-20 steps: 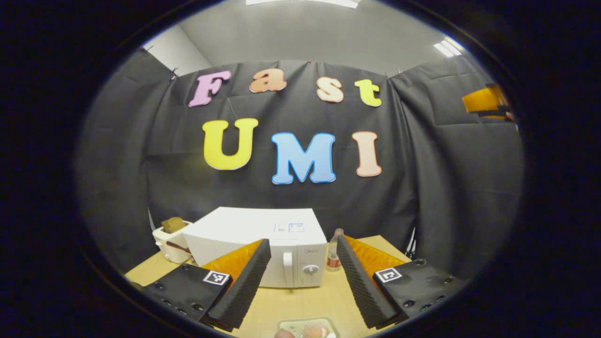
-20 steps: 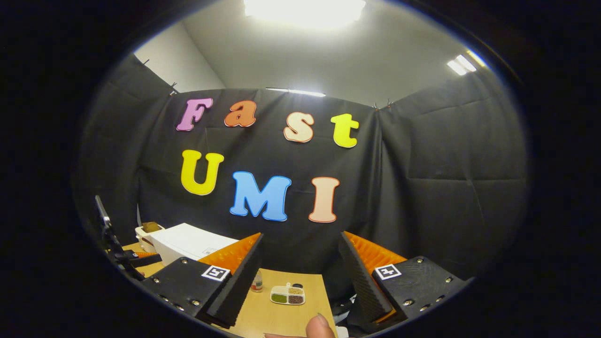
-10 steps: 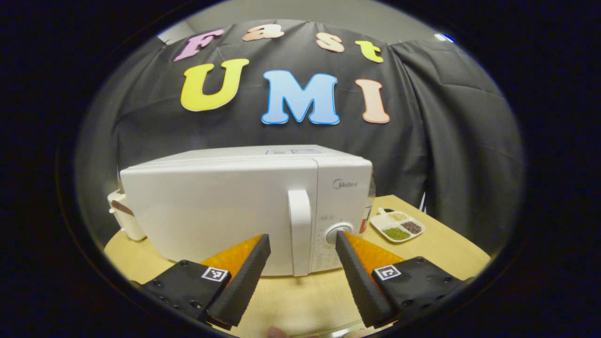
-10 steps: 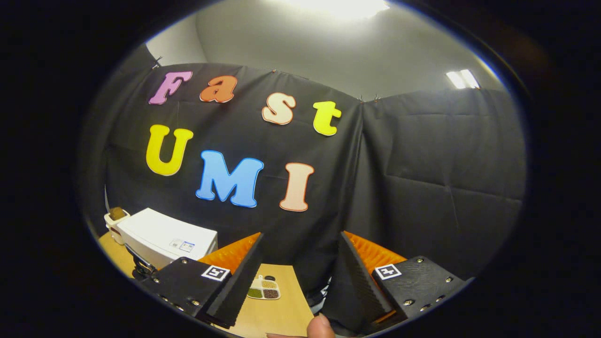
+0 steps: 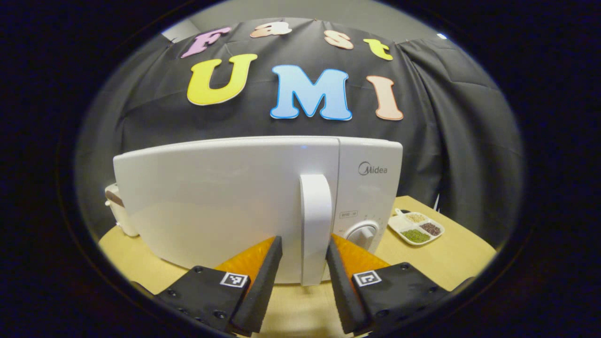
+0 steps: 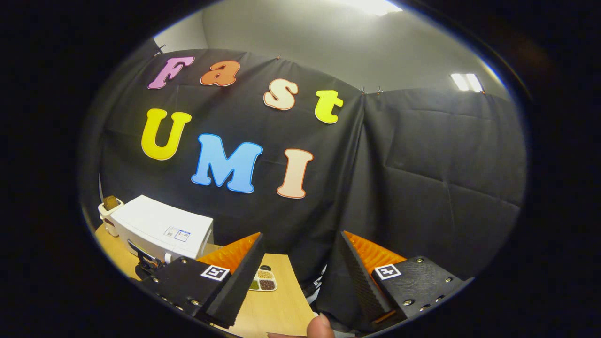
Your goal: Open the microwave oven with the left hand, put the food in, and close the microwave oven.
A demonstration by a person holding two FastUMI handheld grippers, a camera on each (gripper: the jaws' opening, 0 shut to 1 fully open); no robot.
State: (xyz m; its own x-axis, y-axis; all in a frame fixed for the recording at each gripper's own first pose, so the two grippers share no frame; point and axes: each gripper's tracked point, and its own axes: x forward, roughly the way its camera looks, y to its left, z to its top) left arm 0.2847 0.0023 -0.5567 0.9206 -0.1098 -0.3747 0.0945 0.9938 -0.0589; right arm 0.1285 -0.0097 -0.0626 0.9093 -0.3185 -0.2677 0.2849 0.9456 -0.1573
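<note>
Standing on the wooden table (image 5: 441, 253), the white microwave oven (image 5: 225, 202) is seen head-on in the left gripper view, its door shut and its vertical door handle (image 5: 315, 225) placed just left of the control panel, where a round dial (image 5: 361, 232) is set low. The left gripper (image 5: 303, 244) is held straight before the door, its jaws parted and one finger lying on each side of the handle's lower half; a narrow gap is visible between each finger and the handle, so the handle is bracketed but not yet gripped. To the right of the oven, a small divided dish (image 5: 415, 228) of green, brown and pale grains rests on the table — the same dish (image 6: 263, 280) is seen in the right gripper view, between the fingers and the table's far edge. Behind the oven's left corner a white container (image 5: 119, 213) is partly hidden. In the right gripper view the oven (image 6: 159, 228) is shown from farther off and from its right side, low at the left, with the white container (image 6: 109, 209) beyond it holding something brown. The right gripper (image 6: 300, 253) is held well apart from the oven, jaws spread with nothing between them — a fingertip (image 6: 320, 326) of the holding hand is visible at the lower edge.
</note>
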